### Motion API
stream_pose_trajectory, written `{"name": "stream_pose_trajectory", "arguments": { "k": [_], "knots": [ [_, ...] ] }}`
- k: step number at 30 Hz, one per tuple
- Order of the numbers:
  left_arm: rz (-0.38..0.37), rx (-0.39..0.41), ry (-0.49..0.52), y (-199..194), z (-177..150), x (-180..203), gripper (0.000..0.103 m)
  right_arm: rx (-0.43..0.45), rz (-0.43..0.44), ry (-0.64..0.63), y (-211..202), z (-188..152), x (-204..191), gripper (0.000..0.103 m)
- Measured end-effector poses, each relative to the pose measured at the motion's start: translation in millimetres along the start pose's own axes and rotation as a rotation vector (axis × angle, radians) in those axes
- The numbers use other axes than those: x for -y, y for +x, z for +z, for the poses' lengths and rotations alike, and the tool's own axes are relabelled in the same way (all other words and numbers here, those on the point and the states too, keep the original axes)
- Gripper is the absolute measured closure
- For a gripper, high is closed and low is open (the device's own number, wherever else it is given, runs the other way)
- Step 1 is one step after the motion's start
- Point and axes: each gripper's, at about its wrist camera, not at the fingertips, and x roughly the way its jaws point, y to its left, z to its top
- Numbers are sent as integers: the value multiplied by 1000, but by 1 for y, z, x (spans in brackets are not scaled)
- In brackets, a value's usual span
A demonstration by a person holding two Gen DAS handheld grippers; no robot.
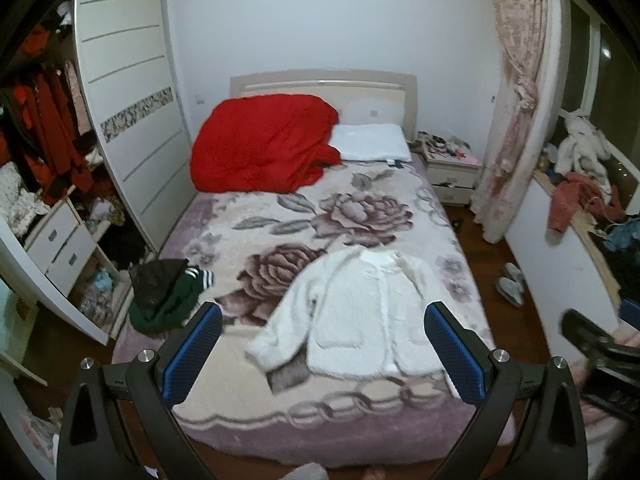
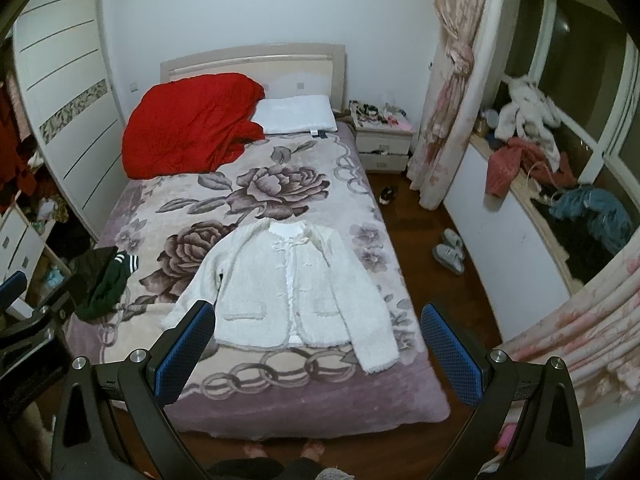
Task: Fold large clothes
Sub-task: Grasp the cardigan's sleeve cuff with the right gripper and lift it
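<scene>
A white fuzzy cardigan lies flat, front up, sleeves spread, on the near half of the bed's floral blanket. My left gripper hangs open above the foot of the bed, nothing between its blue pads. My right gripper is open too, held above the cardigan's hem, with blue pads empty. Each gripper shows at the edge of the other's view.
A dark green and black garment pile sits at the bed's left edge. A red quilt and a white pillow lie at the headboard. An open wardrobe stands left, slippers on the floor right, and a cluttered sill.
</scene>
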Motion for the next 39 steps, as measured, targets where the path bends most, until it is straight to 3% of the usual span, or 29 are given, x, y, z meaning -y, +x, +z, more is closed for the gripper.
{"name": "stream_pose_trajectory", "arguments": {
  "k": [4,7,9,13,17,21,24,26,27,28,30,35,37,39],
  "knots": [
    [63,25,30,63,-10,-11,0,-80,-4,112,68,2,18,0],
    [65,-60,28,125,-34,-17,0,-155,-37,264,139,-8,53,0],
    [95,-131,28,169,-52,-15,0,-212,-90,347,194,-37,83,0],
    [148,-254,29,242,-103,-11,0,-394,-126,547,313,-103,154,0],
    [222,-348,61,309,-149,6,0,-554,-134,814,436,-207,231,0],
    [291,-425,98,377,-186,26,0,-601,-66,1031,542,-302,283,0],
    [311,-479,131,429,-214,46,0,-586,-35,1109,598,-348,301,0],
    [310,-519,153,460,-232,59,0,-555,54,1180,622,-368,302,5],
    [310,-530,161,470,-238,66,0,-521,100,1207,629,-374,301,27],
    [304,-536,169,482,-245,75,0,-481,136,1197,632,-374,298,64],
    [293,-544,182,494,-250,88,0,-455,105,1134,628,-369,292,93],
    [213,-539,190,512,-252,120,0,-232,-10,1164,573,-358,316,94],
    [180,-527,204,519,-254,132,0,-253,-45,1147,573,-360,326,94],
    [163,-523,222,524,-257,139,0,-368,-40,1149,597,-368,332,89]
  ]
}}
